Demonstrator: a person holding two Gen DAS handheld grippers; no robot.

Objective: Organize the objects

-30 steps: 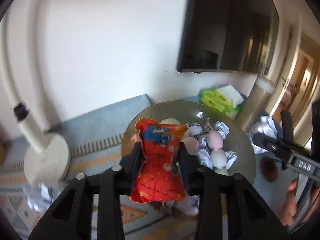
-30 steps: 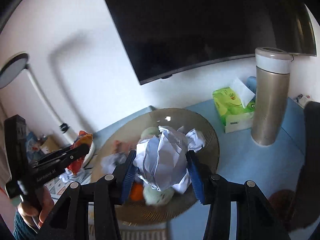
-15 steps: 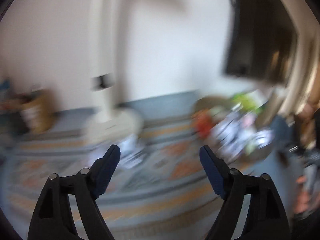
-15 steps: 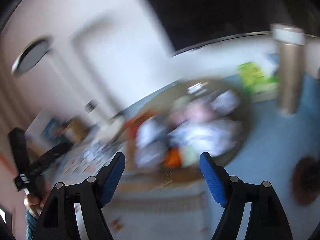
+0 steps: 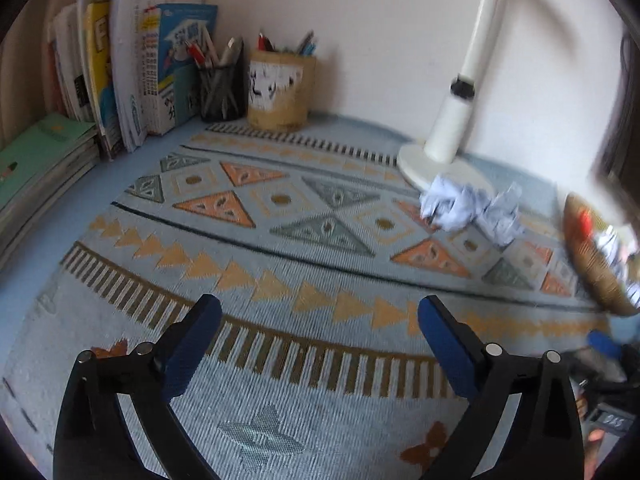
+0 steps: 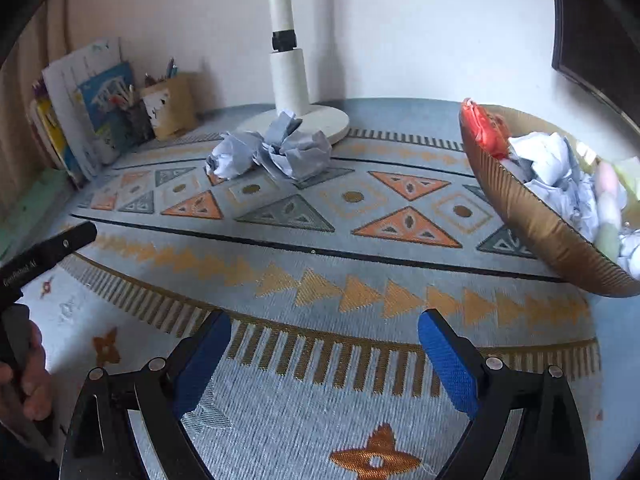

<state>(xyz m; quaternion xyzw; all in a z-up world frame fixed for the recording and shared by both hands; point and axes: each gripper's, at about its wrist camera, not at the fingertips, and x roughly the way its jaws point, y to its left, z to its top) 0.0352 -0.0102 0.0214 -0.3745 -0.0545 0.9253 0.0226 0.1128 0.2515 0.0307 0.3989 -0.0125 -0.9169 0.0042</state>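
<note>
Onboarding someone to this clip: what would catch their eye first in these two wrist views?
Probably the crumpled paper balls lying on the patterned mat right at the white lamp base. Next, the gold ribbed bowl at the right edge, heaped with more crumpled paper and a red-orange toy at its rim. Both the left gripper and right gripper hang over the mat with jaws wide and empty.
</note>
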